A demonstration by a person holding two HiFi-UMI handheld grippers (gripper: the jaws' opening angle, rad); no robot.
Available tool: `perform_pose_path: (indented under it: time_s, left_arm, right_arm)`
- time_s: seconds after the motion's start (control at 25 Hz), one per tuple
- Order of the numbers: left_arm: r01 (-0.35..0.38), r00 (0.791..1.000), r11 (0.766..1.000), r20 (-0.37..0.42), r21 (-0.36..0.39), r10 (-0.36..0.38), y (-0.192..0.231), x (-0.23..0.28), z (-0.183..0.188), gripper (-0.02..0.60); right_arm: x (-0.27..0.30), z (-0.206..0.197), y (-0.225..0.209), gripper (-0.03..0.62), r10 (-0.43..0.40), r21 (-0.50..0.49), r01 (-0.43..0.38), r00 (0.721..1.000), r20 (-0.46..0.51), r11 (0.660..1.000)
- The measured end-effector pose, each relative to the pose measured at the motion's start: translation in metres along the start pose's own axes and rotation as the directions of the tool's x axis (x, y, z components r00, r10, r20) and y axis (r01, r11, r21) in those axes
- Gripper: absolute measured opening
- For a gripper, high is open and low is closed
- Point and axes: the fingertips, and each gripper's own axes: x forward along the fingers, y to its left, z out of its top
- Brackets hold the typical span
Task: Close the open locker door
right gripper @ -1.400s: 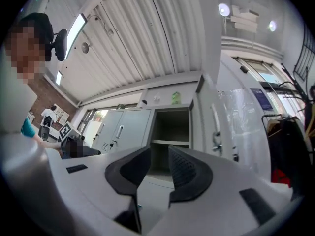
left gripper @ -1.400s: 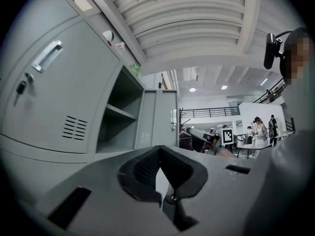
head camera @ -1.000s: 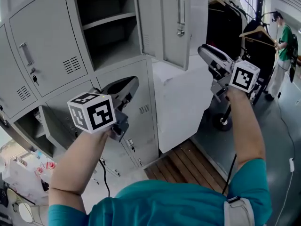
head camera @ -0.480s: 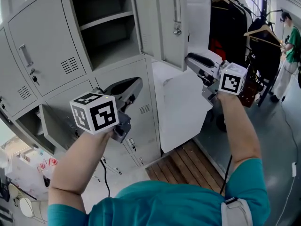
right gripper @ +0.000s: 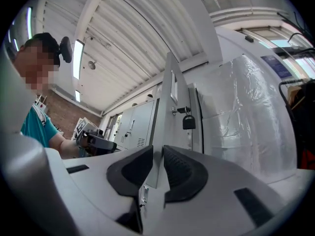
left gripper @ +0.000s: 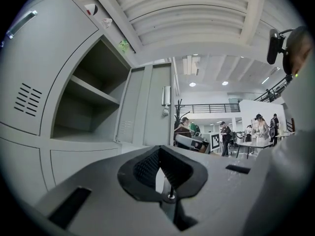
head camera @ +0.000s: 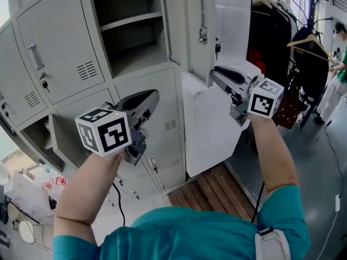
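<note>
clamps the right gripper low on the free edge of the open locker door, jaws just drawn narrow onto the thin sheet. holds the left gripper before the closed lower locker, jaws together and empty. leaves the door swung wide off the shelved upper compartment.

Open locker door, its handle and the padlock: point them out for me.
open locker door [head camera: 204, 57], head view, panel below handle
handle [head camera: 202, 15], head view, its bar
padlock [right gripper: 188, 122], right gripper view, black body

Claws two: left claw, right claw; open upper door one.
</note>
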Motion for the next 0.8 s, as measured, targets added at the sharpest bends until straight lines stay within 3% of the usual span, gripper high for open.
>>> perform_pose_path:
  time_s: [0.32, 0.8]
  left_arm:
    - [-0.074, 0.997, 0.997, 0.014, 0.029, 0.074, 0.021, -0.031, 0.001, 0.003]
    - [-0.127, 0.991, 0.991, 0.043, 0.031, 0.126, 0.059, -0.103, 0.012, 0.003]
  right_arm:
    - [0.021, -0.001, 0.03, 0.066, -0.023, -0.077, 0.024, 1.0, 0.003, 0.997]
    - [0.074, -0.008, 0.073, 0.066, -0.037, -0.096, 0.039, 0.999, 0.022, 0.995]
